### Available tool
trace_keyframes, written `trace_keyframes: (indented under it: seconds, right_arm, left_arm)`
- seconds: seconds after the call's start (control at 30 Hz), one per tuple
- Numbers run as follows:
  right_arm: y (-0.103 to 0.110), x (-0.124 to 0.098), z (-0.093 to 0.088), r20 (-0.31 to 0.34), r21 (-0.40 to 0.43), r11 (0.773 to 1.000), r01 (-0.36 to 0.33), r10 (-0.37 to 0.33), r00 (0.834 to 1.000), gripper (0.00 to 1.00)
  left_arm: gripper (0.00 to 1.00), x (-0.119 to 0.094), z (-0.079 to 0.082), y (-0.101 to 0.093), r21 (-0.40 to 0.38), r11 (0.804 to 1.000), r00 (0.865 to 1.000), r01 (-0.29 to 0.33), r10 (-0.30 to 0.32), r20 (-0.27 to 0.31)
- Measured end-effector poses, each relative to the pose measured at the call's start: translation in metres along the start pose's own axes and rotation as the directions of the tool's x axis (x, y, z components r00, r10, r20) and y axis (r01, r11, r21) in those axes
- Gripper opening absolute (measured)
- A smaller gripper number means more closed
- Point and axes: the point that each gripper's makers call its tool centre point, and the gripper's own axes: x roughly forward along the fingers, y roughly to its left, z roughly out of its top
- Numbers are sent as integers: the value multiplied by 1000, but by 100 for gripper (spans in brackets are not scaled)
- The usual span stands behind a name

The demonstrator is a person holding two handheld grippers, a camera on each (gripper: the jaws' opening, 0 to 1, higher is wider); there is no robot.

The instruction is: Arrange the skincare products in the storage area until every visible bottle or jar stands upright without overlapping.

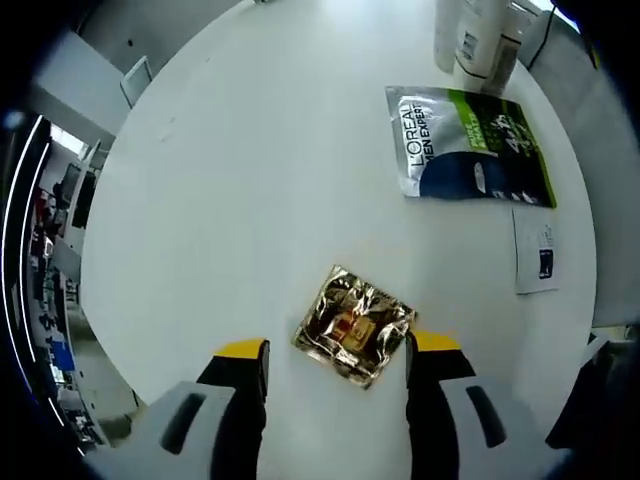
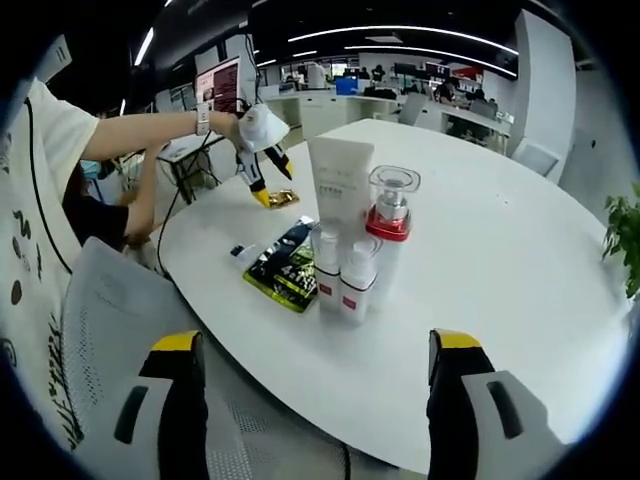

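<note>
**Bright, even light with strong fisheye bending**

Long ceiling lamps (image 2: 400, 32) give bright, soft light. The white table (image 1: 250, 180) looks nearly washed out, with only faint shadows. The gold packet (image 1: 353, 325) glints. Edges curve strongly and blur; the centres stay sharp.

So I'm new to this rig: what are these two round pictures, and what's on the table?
A person holds a two-jaw gripper in each hand, each carrying a fisheye camera. The left gripper view looks down at the white table: the left gripper stands open around a gold sachet, with a L'Oreal pouch and a paper slip beyond. The right gripper view looks across the table: the right gripper is open and empty, facing a white tube, a red-collared pump bottle and two small white bottles.
</note>
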Motion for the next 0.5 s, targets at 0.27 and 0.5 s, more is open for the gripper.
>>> trace_keyframes:
  seconds: [0.27,0.5]
  right_arm:
    - [-1,0,-3,-2,17,1000,4,-4,1000,92]
    - [-2,0,-6,-6,29,1000,11,-11,1000,92]
  left_arm:
    - [57,4,7,0,16,999,999,36,-36,-8]
    - [52,7,7,-2,-2,996,996,90,-90,-22]
